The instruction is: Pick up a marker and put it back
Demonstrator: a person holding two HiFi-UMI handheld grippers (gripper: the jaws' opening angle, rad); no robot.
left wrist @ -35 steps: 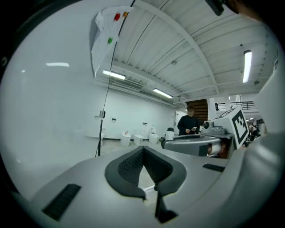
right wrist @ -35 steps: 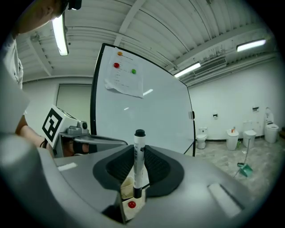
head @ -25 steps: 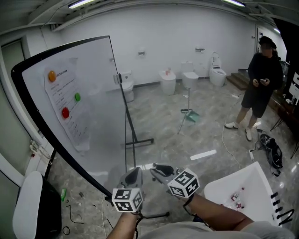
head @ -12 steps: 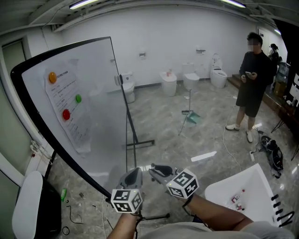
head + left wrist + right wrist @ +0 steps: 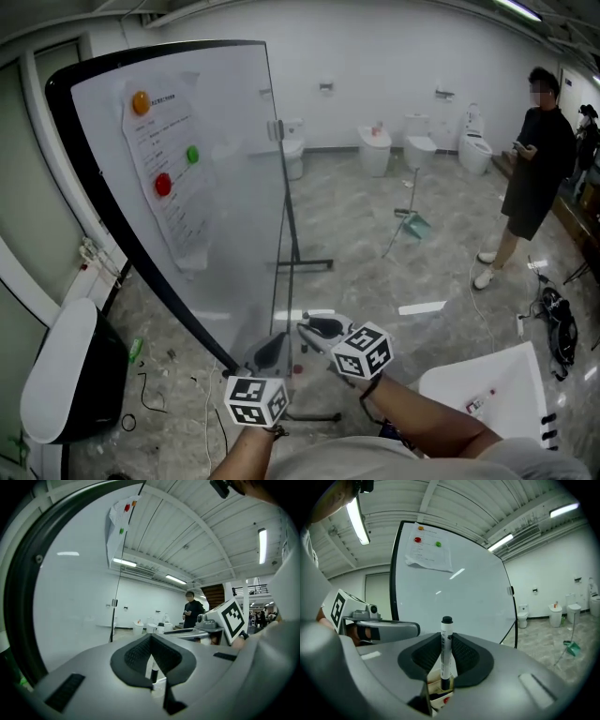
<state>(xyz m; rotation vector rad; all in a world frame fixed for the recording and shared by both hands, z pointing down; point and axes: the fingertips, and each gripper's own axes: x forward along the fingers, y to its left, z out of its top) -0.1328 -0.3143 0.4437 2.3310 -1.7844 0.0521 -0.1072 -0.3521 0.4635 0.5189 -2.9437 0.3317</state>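
Observation:
A white marker (image 5: 446,651) with a black cap stands upright between the dark pads of my right gripper (image 5: 446,641), which is shut on its barrel. In the head view the right gripper (image 5: 317,330) hovers low in front of the whiteboard (image 5: 202,178), its marker cube toward me. My left gripper (image 5: 270,352) sits just to its left, close to the board's lower edge. In the left gripper view its pads (image 5: 140,653) meet at the tip with nothing held, so the left gripper (image 5: 151,640) is shut.
A paper sheet with round magnets (image 5: 164,183) hangs on the board. A person (image 5: 536,178) stands at the far right. A white table (image 5: 487,398) with small items is at lower right, a white chair (image 5: 61,375) at lower left. The board's stand (image 5: 295,267) is behind.
The head view has swung left and nearer the whiteboard, which now fills more of the picture. Both grippers keep their places and the right one still holds the marker. The person has straightened up.

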